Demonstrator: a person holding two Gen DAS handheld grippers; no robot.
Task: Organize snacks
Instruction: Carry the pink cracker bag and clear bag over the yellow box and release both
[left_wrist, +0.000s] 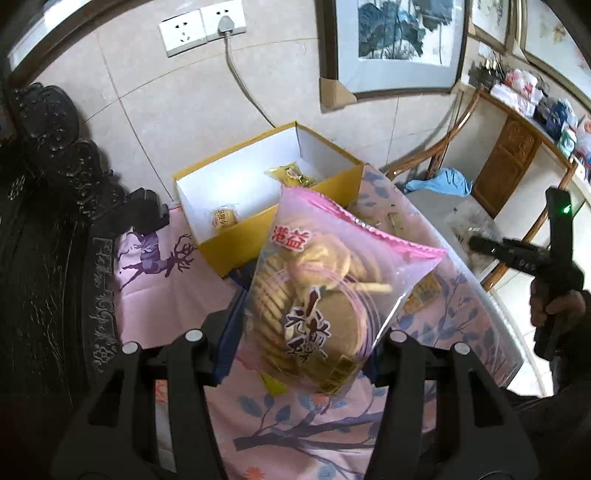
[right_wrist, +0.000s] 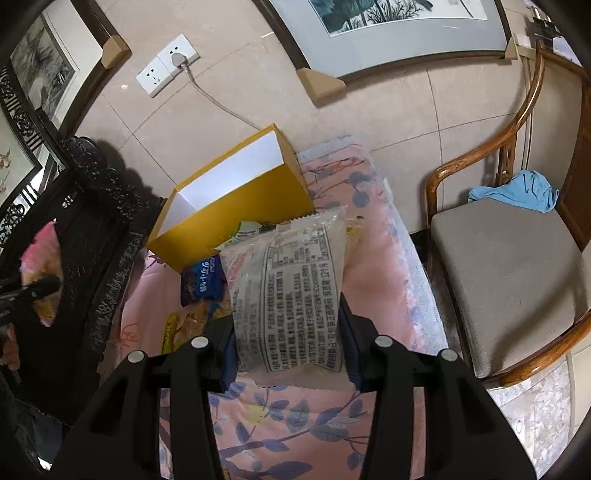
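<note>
My left gripper (left_wrist: 297, 354) is shut on a pink-topped clear bag of round biscuits (left_wrist: 317, 295), held up over the pink patterned cloth (left_wrist: 295, 424). Behind it stands an open yellow box (left_wrist: 236, 236) with white inside walls; two small wrapped snacks (left_wrist: 223, 218) lie in it. My right gripper (right_wrist: 291, 350) is shut on a clear snack bag with black printed text (right_wrist: 291, 288), lifted above the cloth (right_wrist: 295, 413). A blue snack packet (right_wrist: 203, 280) and other packets lie near the yellow box (right_wrist: 236, 210). The right gripper (left_wrist: 532, 254) also shows at the left view's right edge, blurred.
A dark carved wooden cabinet (left_wrist: 55, 229) stands to the left. A wooden armchair (right_wrist: 509, 266) with a grey seat and a blue cloth (right_wrist: 517, 192) is on the right. Wall sockets with a plugged cable (left_wrist: 207, 26) and framed paintings (left_wrist: 399, 40) hang on the tiled wall.
</note>
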